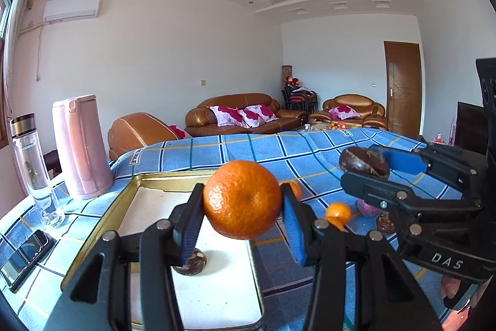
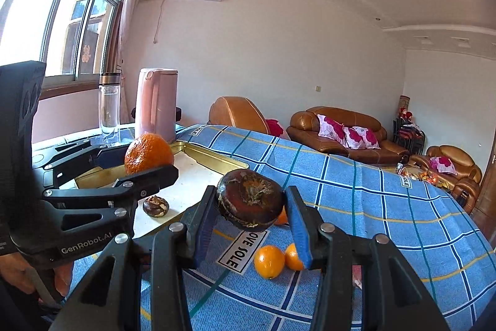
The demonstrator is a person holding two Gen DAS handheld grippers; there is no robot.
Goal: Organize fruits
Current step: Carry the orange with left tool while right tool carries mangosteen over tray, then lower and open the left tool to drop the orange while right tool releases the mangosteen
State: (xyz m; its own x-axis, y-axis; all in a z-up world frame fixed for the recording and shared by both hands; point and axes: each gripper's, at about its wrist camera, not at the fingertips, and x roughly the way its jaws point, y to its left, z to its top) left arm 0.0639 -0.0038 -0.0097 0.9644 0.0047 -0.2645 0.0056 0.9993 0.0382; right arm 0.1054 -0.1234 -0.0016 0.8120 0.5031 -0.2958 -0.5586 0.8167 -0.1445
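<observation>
Blue checked cloth point(image 1: 254, 148) covered the table in a living room with brown leather sofas point(image 1: 245, 114) against the far wall. Above it, a large mandarin point(image 1: 243, 199) sat squarely between the blue pads of the left gripper point(image 1: 243, 203), pinched at its widest part on both sides and lifted clear of the gold-rimmed tray point(image 1: 102, 225) beneath. On the tray's white floor lay one dark water chestnut point(image 1: 190, 262), directly under the left finger. To the right, the right gripper point(image 2: 251, 207) clamped a second dark water chestnut point(image 2: 250, 203) between its pads, flat sides against the pads and tufted top facing the camera, held up over the cloth just beside the tray's near corner. Below it on the cloth lay two small oranges point(image 2: 269, 261) touching each other, with a third partly hidden behind the held chestnut. In the left wrist view another chestnut point(image 1: 385, 224) and a purplish fruit point(image 1: 367, 208) rested on the cloth under the right gripper's fingers. Farther off, a pink kettle point(image 1: 80, 148) and a clear bottle point(image 1: 31, 163) stood by the tray's far left, and a phone point(image 1: 21, 259) lay at the table's edge.
</observation>
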